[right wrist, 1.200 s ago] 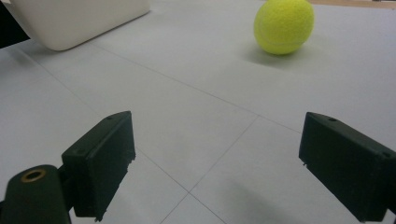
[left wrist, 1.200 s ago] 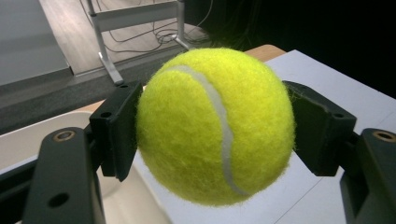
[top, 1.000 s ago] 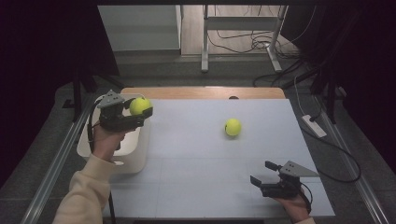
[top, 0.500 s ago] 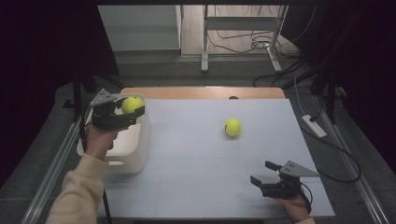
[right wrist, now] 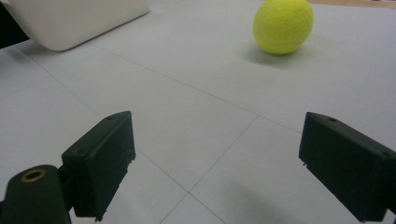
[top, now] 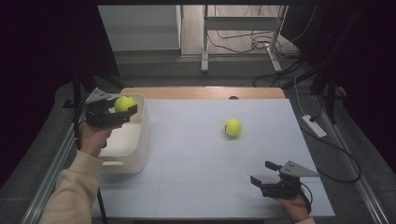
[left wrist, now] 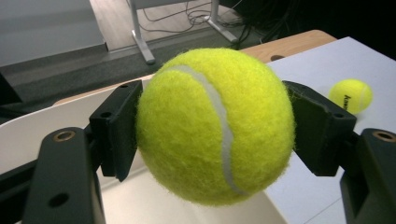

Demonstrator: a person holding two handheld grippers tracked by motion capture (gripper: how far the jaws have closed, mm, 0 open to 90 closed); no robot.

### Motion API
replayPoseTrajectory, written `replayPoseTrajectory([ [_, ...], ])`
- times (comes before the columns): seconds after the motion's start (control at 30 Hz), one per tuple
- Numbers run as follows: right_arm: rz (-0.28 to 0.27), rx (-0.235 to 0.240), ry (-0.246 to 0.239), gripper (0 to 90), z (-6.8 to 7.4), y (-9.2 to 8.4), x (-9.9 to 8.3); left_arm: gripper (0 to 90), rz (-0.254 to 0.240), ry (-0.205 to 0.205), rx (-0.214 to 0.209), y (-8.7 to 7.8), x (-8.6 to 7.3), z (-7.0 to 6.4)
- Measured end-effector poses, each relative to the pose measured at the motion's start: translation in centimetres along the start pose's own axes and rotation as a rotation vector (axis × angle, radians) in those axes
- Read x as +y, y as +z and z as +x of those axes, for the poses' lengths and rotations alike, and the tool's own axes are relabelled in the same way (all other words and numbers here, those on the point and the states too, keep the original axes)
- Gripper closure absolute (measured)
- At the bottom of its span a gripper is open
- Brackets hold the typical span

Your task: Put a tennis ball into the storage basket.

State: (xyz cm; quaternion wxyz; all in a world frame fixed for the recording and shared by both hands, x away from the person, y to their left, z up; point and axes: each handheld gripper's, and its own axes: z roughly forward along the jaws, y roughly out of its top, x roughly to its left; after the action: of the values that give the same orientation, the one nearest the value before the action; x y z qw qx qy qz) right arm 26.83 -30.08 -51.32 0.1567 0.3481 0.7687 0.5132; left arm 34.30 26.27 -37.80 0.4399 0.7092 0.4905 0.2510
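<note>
My left gripper is shut on a yellow tennis ball and holds it over the far end of a white bin at the table's left edge. In the left gripper view both black pads press the ball, with the bin's inside beneath. A second tennis ball lies loose on the grey table top, right of centre. My right gripper rests low near the front right edge, jaws wide open and nothing between them. The right gripper view has that loose ball ahead and the bin at the far left.
The table top is pale grey with a wooden strip along its far edge. A white power strip and cables lie on the floor to the right. Metal desk legs stand beyond the table.
My left hand has carried the ball leftward, from above the bin's right wall to over its inside. The right gripper and the loose ball have stayed put.
</note>
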Motion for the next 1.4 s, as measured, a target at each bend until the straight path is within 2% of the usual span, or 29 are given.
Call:
replayPoseTrajectory([
  [0.17,0.002,0.001,-0.001,11.0,0.0,0.0,0.0,26.3,0.014,-0.014,0.009,0.3,-0.1,0.6],
  [0.47,0.002,0.002,0.002,11.0,0.0,0.0,0.0,26.3,0.083,-0.027,0.056,1.3,-0.2,2.5],
  [0.87,0.005,0.003,0.003,11.1,0.0,0.1,0.0,26.2,0.153,-0.064,0.068,2.8,-0.5,3.6],
  [1.07,0.005,0.004,0.004,11.0,0.0,0.1,-0.1,26.2,0.209,-0.088,0.101,3.4,-0.7,4.3],
  [1.4,0.011,0.006,0.003,11.0,-0.1,0.1,-0.1,26.0,0.241,-0.082,0.126,3.9,-0.9,4.8],
])
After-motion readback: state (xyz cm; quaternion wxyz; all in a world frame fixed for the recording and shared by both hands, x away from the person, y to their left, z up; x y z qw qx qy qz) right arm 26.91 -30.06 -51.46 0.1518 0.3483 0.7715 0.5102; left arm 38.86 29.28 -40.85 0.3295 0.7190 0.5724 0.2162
